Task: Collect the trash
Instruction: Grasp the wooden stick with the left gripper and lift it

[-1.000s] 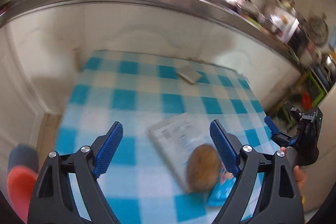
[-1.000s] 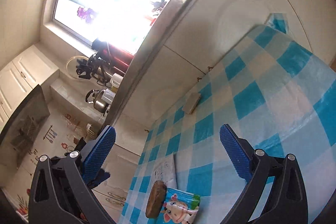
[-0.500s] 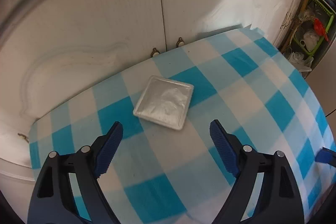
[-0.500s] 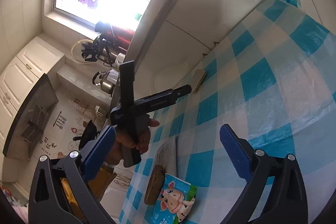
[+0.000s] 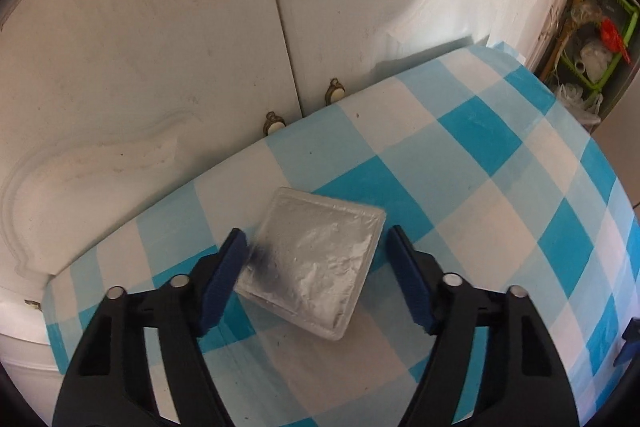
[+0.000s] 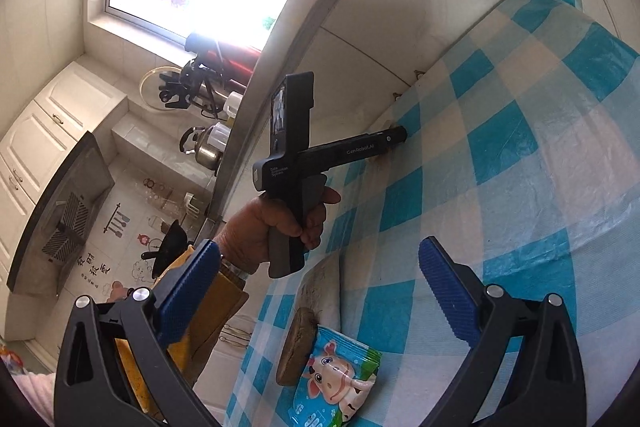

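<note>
The left tool [image 5: 316, 255] has just been closing around the silver packet [image 5: 316, 259] on the tabletop [image 5: 500, 187], left pad touching, right pad apart. The right tool [image 6: 320, 291] hangs released.

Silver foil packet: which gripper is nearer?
Left. The left gripper straddles the silver foil packet, jaws just closing. The right gripper hovers far off, near the snack wrapper.

White lettering reading "GenRobot.AI" runs along the black barrel of the left gripper [image 6: 394, 138], seen from the right wrist; smaller print on its body [image 6: 276, 173] appears to read "Data Collection System" (only partly legible). Handwritten characters on the wall tiles [image 6: 94, 263] are too small to read.
</note>
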The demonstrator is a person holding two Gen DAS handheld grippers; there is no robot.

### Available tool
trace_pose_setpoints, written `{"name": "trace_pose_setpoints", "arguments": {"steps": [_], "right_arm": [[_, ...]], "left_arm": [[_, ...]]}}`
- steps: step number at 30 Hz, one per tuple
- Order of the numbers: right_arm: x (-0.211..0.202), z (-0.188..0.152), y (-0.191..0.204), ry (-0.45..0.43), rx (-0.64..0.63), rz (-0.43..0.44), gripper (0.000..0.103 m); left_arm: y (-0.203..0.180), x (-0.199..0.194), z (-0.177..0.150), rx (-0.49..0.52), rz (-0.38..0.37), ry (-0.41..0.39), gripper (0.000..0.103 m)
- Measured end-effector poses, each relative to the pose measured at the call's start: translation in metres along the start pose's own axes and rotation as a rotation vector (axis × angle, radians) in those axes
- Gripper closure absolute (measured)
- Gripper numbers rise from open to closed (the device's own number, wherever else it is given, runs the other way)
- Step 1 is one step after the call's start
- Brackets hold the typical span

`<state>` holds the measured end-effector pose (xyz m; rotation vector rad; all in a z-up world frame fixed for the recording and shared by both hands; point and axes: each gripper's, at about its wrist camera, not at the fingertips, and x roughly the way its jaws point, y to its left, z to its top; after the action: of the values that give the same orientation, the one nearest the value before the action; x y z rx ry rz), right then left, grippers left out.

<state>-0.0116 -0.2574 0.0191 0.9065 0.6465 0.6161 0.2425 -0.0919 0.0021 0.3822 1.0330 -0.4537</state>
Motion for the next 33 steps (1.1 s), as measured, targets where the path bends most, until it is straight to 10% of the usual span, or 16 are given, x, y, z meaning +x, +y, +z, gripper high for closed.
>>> {"name": "trace_pose_setpoints", "arguments": {"steps": [5, 10, 33], "right_arm": [[0.0, -0.001, -0.001, 0.001, 0.004, 0.004, 0.005], [-0.002, -0.001, -0.001, -0.004, -0.005, -0.013, 0.005], [0.025, -0.027, 0.029, 0.152, -0.186, -0.115, 0.005]], "left_arm": [[-0.001, -0.003, -0.005, -0.03, -0.035, -0.023, 0.076], [-0.001, -0.008, -0.014, -0.07, -0.025, -0.038, 0.092], [-0.001, -0.126, -0.125, -0.21, 0.007, -0.154, 0.093]]}}
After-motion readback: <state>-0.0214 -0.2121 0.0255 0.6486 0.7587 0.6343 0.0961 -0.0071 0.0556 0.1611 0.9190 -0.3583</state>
